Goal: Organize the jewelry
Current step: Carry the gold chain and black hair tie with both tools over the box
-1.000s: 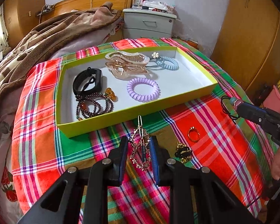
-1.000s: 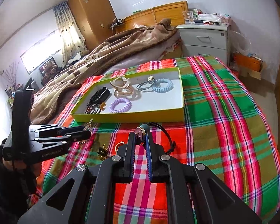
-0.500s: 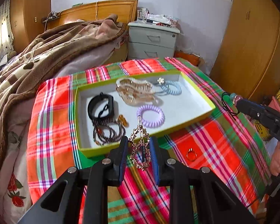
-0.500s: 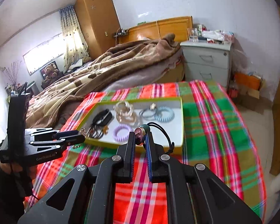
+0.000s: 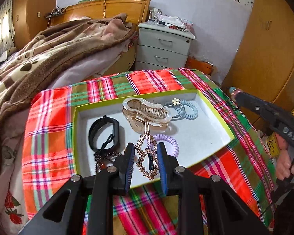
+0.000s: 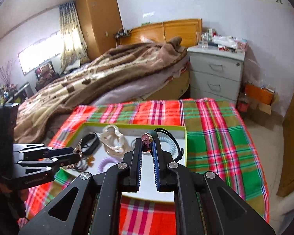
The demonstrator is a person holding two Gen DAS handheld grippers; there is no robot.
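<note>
My left gripper (image 5: 146,145) is shut on an ornate gold hair clip (image 5: 145,162), held above the near edge of the yellow-green tray (image 5: 215,113). My right gripper (image 6: 147,143) is shut on a hair tie: its pink bead (image 6: 146,138) sits at the fingertips and its black cord (image 6: 176,143) loops out to the right, over the tray's right part (image 6: 186,143). In the tray lie a black band (image 5: 104,132), a clear claw clip (image 5: 145,111), a blue coil tie (image 5: 188,109), a purple coil tie (image 5: 170,143) and a dark bead bracelet (image 5: 103,156).
The tray rests on a red and green plaid cloth (image 5: 49,127). A bed with a brown blanket (image 5: 49,49) lies behind at the left, and a grey nightstand (image 5: 164,47) stands at the back. Wooden wardrobe doors (image 5: 268,49) close off the right.
Both grippers have risen and moved forward over the tray, each still holding its item. The gold ring and the dark clip on the cloth have dropped out of the left wrist view.
</note>
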